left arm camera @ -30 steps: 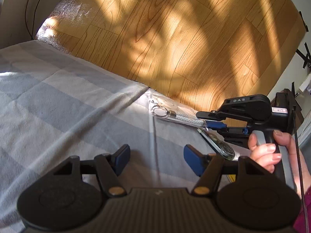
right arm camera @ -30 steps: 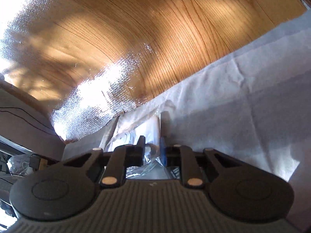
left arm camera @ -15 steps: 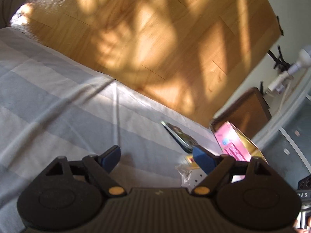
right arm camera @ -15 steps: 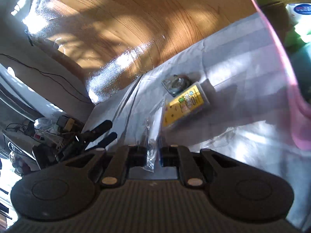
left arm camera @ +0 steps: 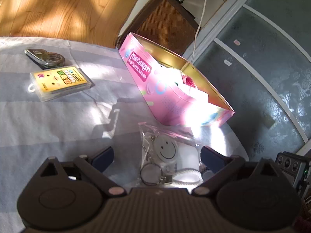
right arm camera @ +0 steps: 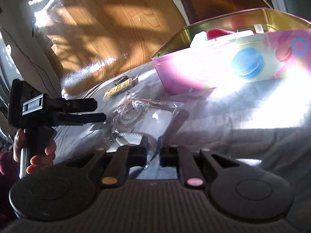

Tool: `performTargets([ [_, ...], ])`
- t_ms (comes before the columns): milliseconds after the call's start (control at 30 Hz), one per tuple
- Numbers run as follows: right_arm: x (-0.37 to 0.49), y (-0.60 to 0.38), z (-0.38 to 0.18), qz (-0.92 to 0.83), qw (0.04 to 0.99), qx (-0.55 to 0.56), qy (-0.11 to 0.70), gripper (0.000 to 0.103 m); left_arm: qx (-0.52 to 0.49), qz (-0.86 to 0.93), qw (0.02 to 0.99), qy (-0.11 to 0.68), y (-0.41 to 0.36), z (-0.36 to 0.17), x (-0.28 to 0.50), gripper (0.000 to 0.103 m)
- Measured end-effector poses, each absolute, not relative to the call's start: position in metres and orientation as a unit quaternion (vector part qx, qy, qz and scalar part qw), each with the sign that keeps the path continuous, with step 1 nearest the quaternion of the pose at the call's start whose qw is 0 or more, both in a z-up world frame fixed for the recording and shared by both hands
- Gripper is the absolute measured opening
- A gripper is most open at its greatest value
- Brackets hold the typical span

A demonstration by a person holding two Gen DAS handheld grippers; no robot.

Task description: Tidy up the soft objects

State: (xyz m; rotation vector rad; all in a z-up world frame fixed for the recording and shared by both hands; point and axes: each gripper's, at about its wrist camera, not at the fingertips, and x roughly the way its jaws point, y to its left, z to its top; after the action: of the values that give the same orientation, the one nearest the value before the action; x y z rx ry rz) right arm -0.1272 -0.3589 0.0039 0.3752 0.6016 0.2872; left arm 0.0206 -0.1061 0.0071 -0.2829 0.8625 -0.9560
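Observation:
A clear plastic bag (left arm camera: 171, 153) with a smiley keyring lies on the grey striped cloth (left arm camera: 48, 120), between the fingers of my open left gripper (left arm camera: 156, 155). My right gripper (right arm camera: 152, 144) is shut on the near edge of the same bag (right arm camera: 134, 114). The left gripper (right arm camera: 95, 110) shows at the left of the right wrist view. A pink macaron tin (left arm camera: 175, 89) stands open just beyond the bag, with a red soft item and white items inside; it also shows in the right wrist view (right arm camera: 243, 66).
A yellow card case (left arm camera: 60, 82) and a dark round object (left arm camera: 45, 57) lie on the cloth at the far left. A wicker-seat chair (left arm camera: 163, 23) stands behind the tin. Wood floor (left arm camera: 58, 9) lies beyond the cloth's edge. A glass panel (left arm camera: 262, 77) is at the right.
Both grippers have swung right toward the pink tin. The right gripper carried the bag along and it now lies on the cloth in front of the tin, between the left gripper's fingers.

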Motion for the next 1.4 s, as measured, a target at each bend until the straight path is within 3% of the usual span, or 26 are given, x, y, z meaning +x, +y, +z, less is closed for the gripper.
performTargets([
  [100, -0.125, -0.373, -0.003, 0.145, 0.922, 0.212, 0.291, 0.016, -0.126, -0.445, 0.790, 0.402, -0.115, 0.006, 0.018, 0.101],
  [267, -0.139, -0.381, -0.002, 0.172, 0.923, 0.191, 0.288, 0.052, -0.129, -0.446, 0.784, 0.413, -0.119, 0.007, 0.016, 0.092],
  [367, -0.139, -0.364, 0.001, 0.171, 0.934, 0.131, 0.284, 0.054, -0.142, -0.462, 0.764, 0.428, -0.125, 0.005, 0.015, 0.084],
  [433, -0.135, -0.353, 0.000, 0.152, 0.944, 0.096, 0.277, 0.057, -0.138, -0.462, 0.767, 0.422, -0.130, 0.004, 0.009, 0.084],
  [667, -0.135, -0.355, 0.014, 0.119, 0.962, 0.082, 0.230, 0.047, -0.150, -0.466, 0.781, 0.389, -0.119, 0.028, -0.008, 0.083],
  [867, -0.137, -0.360, 0.050, 0.102, 0.981, 0.073, 0.149, 0.047, -0.142, -0.482, 0.801, 0.327, -0.128, 0.078, -0.006, 0.083],
  [1067, -0.099, -0.391, 0.068, 0.047, 0.991, 0.052, 0.111, 0.047, -0.118, -0.495, 0.806, 0.303, -0.186, 0.107, 0.041, 0.083],
  [1300, -0.040, -0.436, 0.063, -0.019, 0.989, 0.053, 0.135, 0.047, -0.107, -0.481, 0.805, 0.331, -0.273, 0.095, 0.111, 0.084],
  [1400, -0.009, -0.439, 0.051, -0.058, 0.982, 0.028, 0.175, 0.048, -0.093, -0.434, 0.830, 0.338, -0.303, 0.080, 0.132, 0.094],
])
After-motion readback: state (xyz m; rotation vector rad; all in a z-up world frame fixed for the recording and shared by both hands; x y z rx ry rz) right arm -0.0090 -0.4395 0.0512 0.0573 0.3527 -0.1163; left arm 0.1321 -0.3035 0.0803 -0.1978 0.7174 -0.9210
